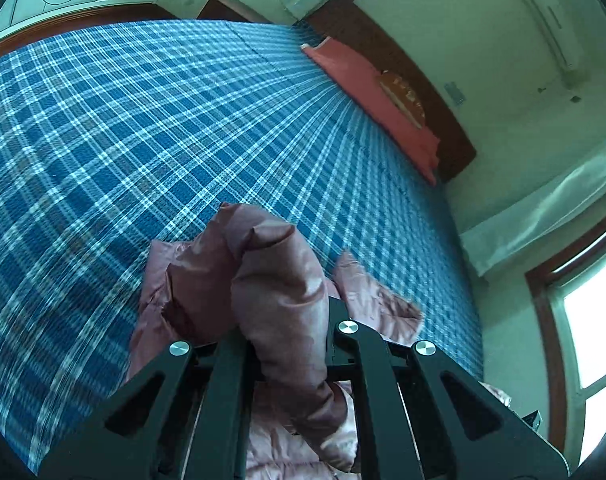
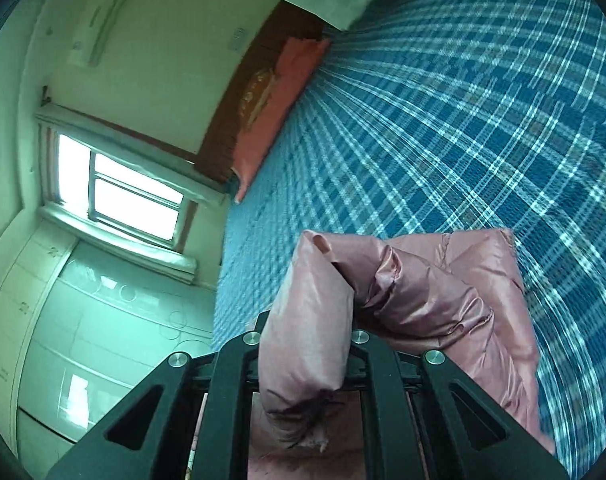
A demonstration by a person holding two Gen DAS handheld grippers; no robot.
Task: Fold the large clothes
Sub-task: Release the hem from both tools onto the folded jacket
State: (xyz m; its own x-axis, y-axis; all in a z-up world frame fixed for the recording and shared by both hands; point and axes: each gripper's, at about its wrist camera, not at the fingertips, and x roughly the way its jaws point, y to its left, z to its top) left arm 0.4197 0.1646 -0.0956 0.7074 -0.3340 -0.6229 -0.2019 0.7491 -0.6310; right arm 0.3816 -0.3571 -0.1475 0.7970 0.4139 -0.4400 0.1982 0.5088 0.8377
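The left gripper (image 1: 283,320) was raised over the bed (image 1: 143,120), its two black fingers clamped on a thick fold of the jacket (image 1: 275,272) that bulged out past the tips. The right gripper (image 2: 307,332) was likewise lifted above the bed, tilted sharply so the bed ran up one side of its view, and its fingers were pinched on another puffy fold of the same jacket. Both pairs of fingers stayed spread only as far as the padding forced them.

Right gripper (image 2: 305,344) clamping pink puffy jacket (image 2: 443,304), above blue plaid bedspread (image 2: 463,120); orange pillow (image 2: 279,96), apparently, by headboard
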